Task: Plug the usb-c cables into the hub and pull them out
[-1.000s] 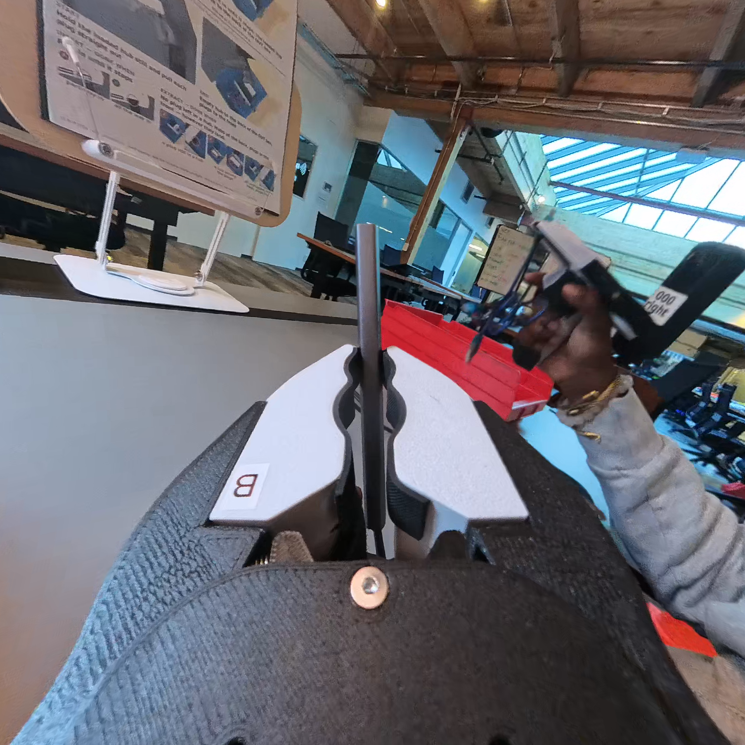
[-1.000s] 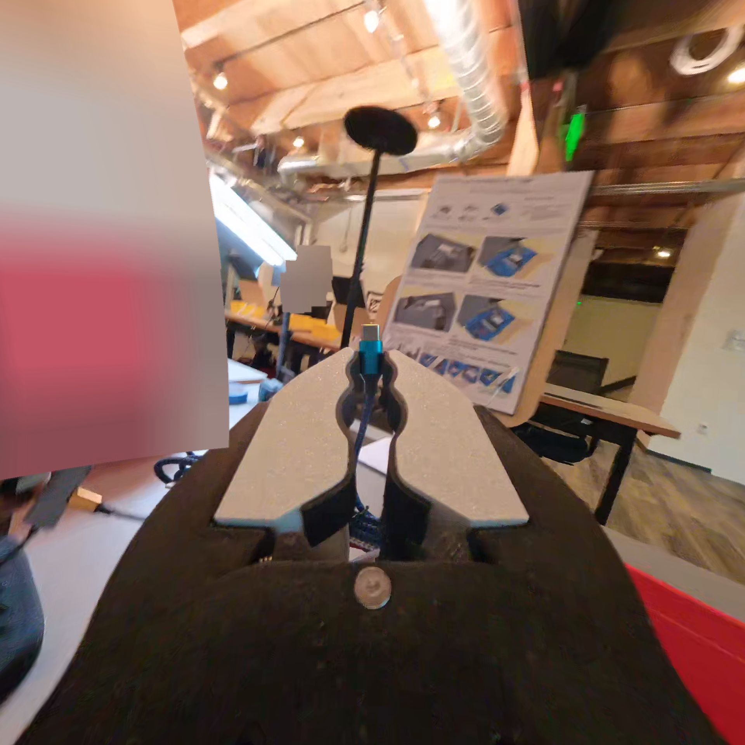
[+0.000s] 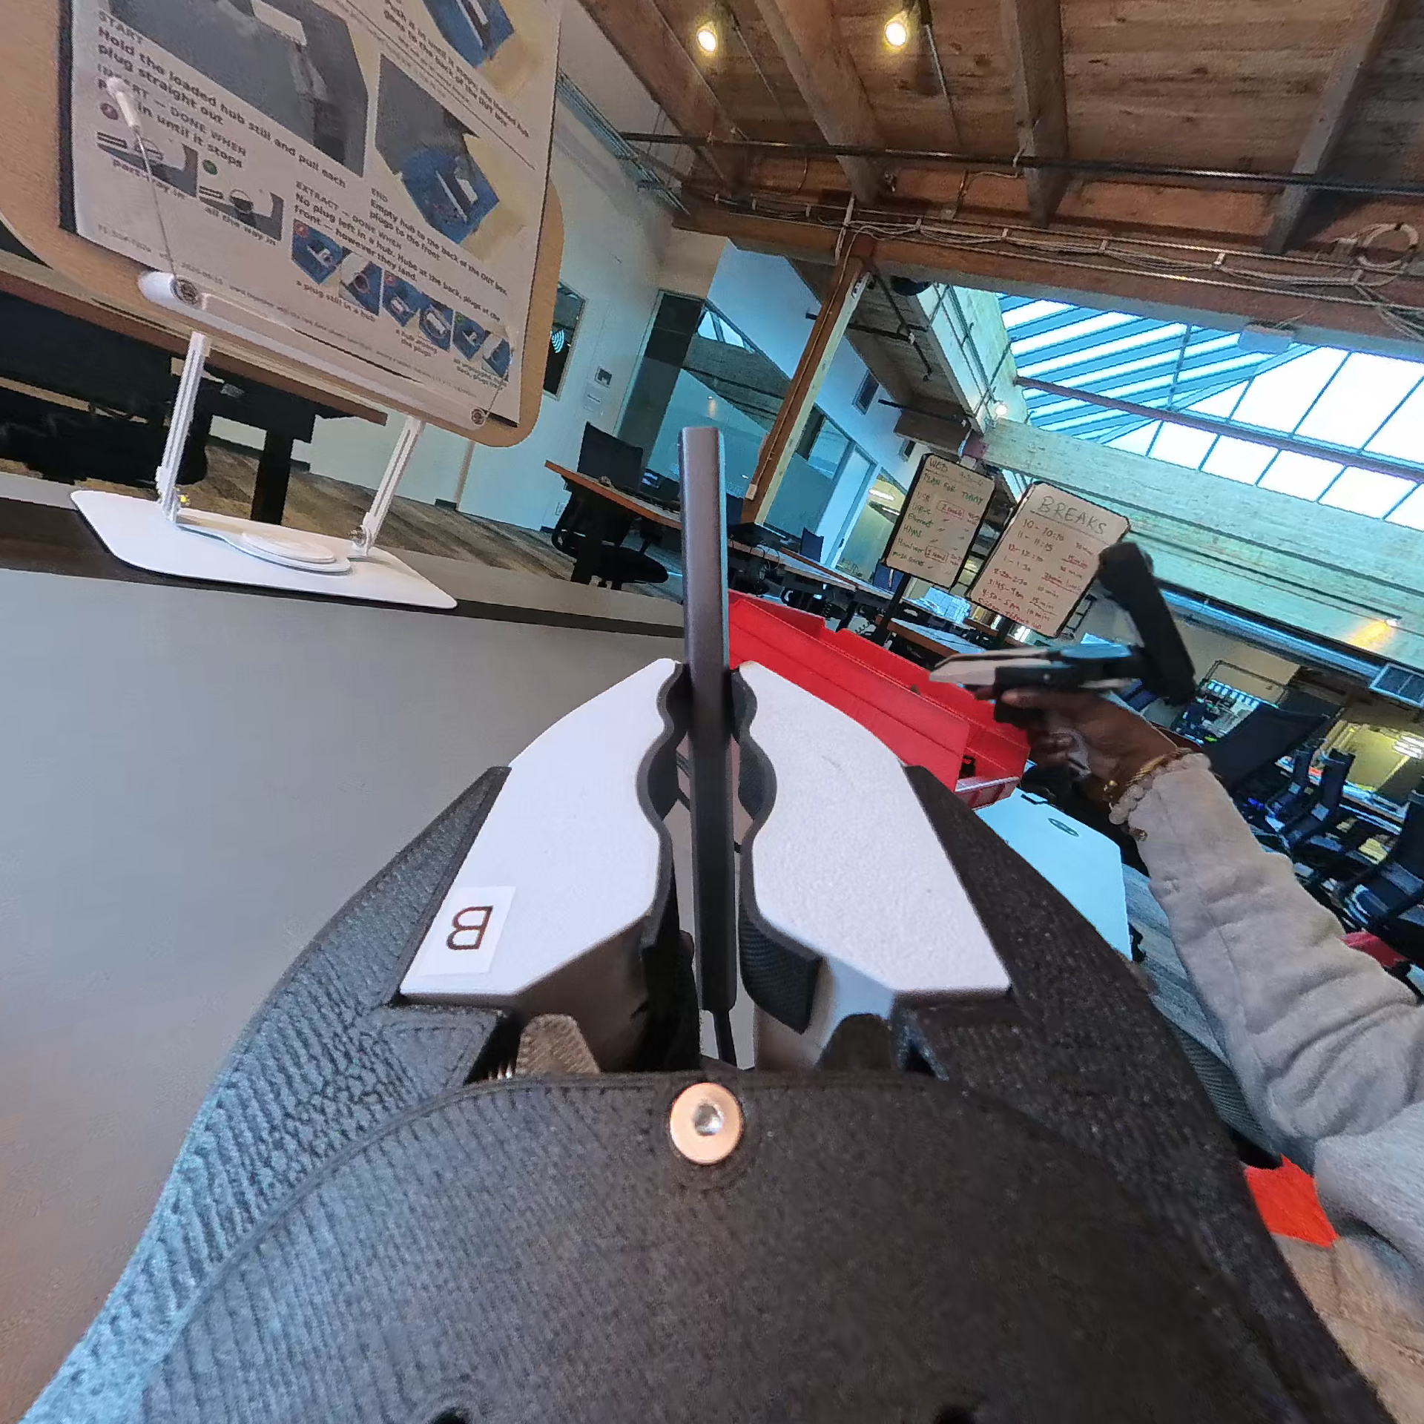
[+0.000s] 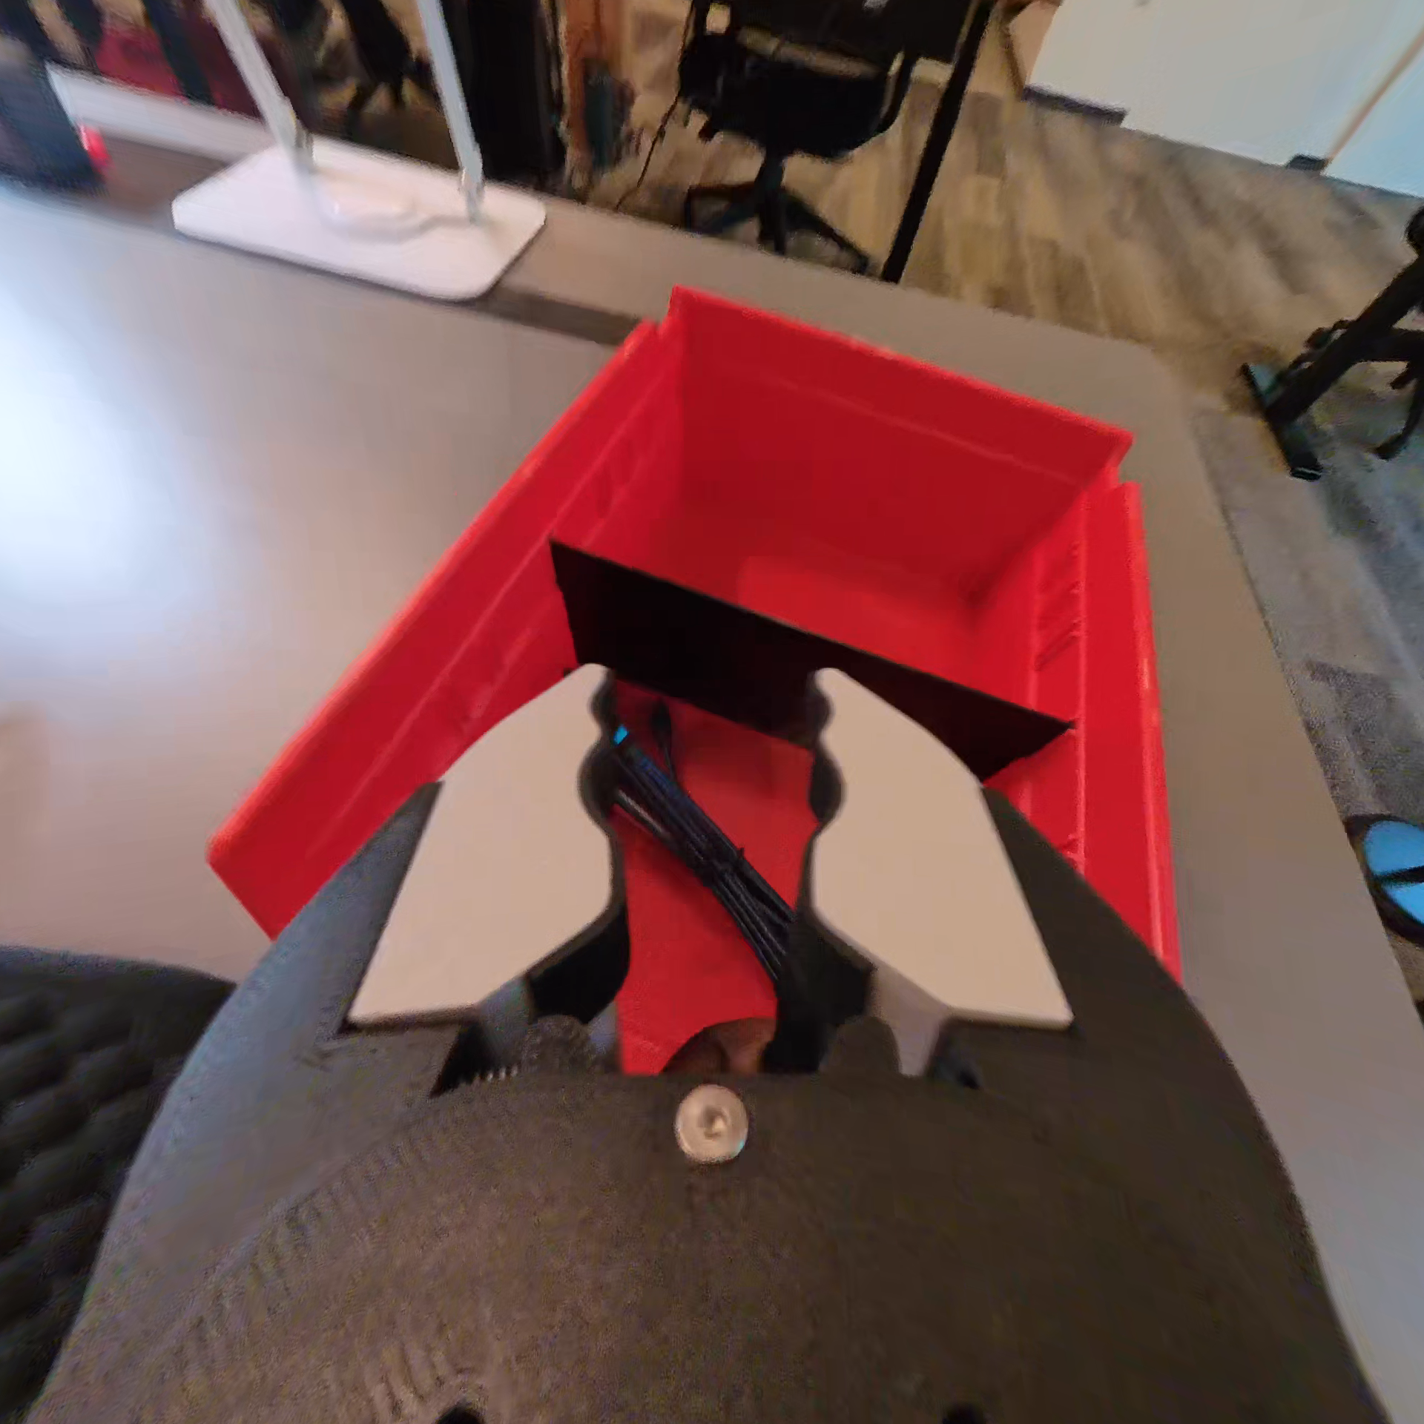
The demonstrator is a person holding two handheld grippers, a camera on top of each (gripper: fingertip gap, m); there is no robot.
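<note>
My left gripper (image 3: pixel 703 670) is shut on the hub (image 3: pixel 701 539), a slim dark grey bar that stands upright between the fingers above the grey table. My right gripper (image 4: pixel 709 678) is open and points down into a red bin (image 4: pixel 848 431). The USB-C cable (image 4: pixel 693 840), a dark bundle with a blue plug, shows between the open fingers in the bin's near compartment, in front of a black divider (image 4: pixel 693 624). The right gripper also shows in the left wrist view (image 3: pixel 971 672), held level over the bin by a hand.
A white stand (image 3: pixel 254 547) with an instruction board is at the table's far left, also in the right wrist view (image 4: pixel 362 216). The person's grey sleeve (image 3: pixel 1271 963) is at the right. The table edge (image 4: pixel 1202 539) runs just right of the bin. Office chairs stand beyond. There is about 45 cm between the tips of the two grippers.
My right gripper has swung from pointing up to pointing down over the red bin, opened and let go of the blue-plugged cable. My left gripper still holds the hub upright.
</note>
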